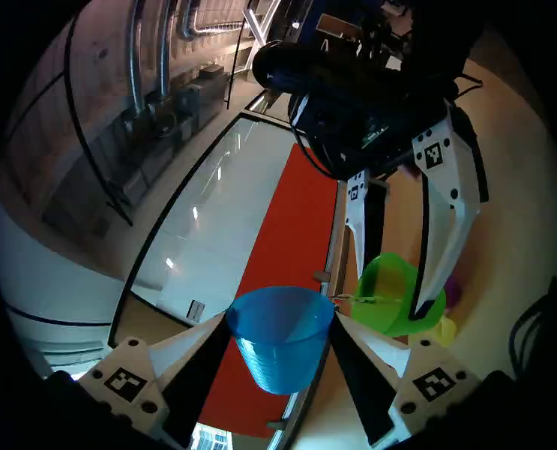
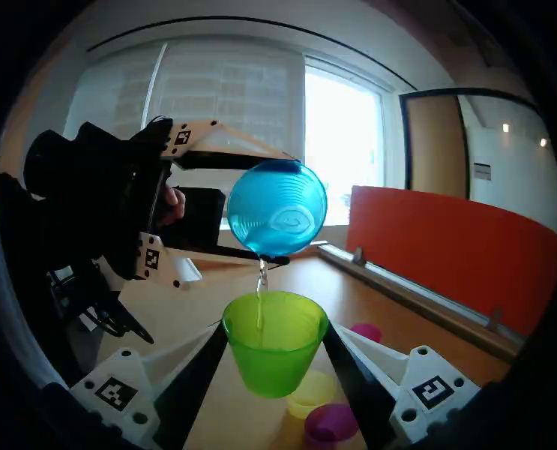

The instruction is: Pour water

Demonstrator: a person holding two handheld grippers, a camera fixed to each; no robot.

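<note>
The left gripper (image 1: pixel 279 322) is clasping a translucent blue plastic cup (image 1: pixel 279 352) at the bottom centre of the left gripper view, with both jaws pressing against its ribbed sides. In the right gripper view this cup is hanging tilted in the upper middle of the frame. Its base is facing the camera, so its mouth is hidden. A thin stream of water (image 2: pixel 262 289) is falling from its lower edge into a translucent green plastic cup (image 2: pixel 273 360) directly beneath. The right gripper (image 2: pixel 274 334) is holding this cup upright at the bottom centre, its jaws clenched on both sides. The tinted wall is making the water level inside the green cup hard to judge.

A hand (image 2: pixel 175 204) is showing at the left of the right gripper view, mostly covered by the dark body of the left gripper. The far edges of both views are fading into shadow.

Below the green cup a wooden worktop (image 2: pixel 368 300) is carrying three small cups. A yellow cup (image 2: pixel 312 394) is partly hidden behind the green one. A purple cup (image 2: pixel 330 424) is being cut off by the bottom edge. A pink cup (image 2: pixel 366 330) is peeking out beside the right jaw. An orange-red partition (image 2: pixel 458 247) is running along the worktop's far side at the right of the frame. A bright window (image 2: pixel 342 142) is glaring at the top centre and washing out whatever lies beyond it.
</note>
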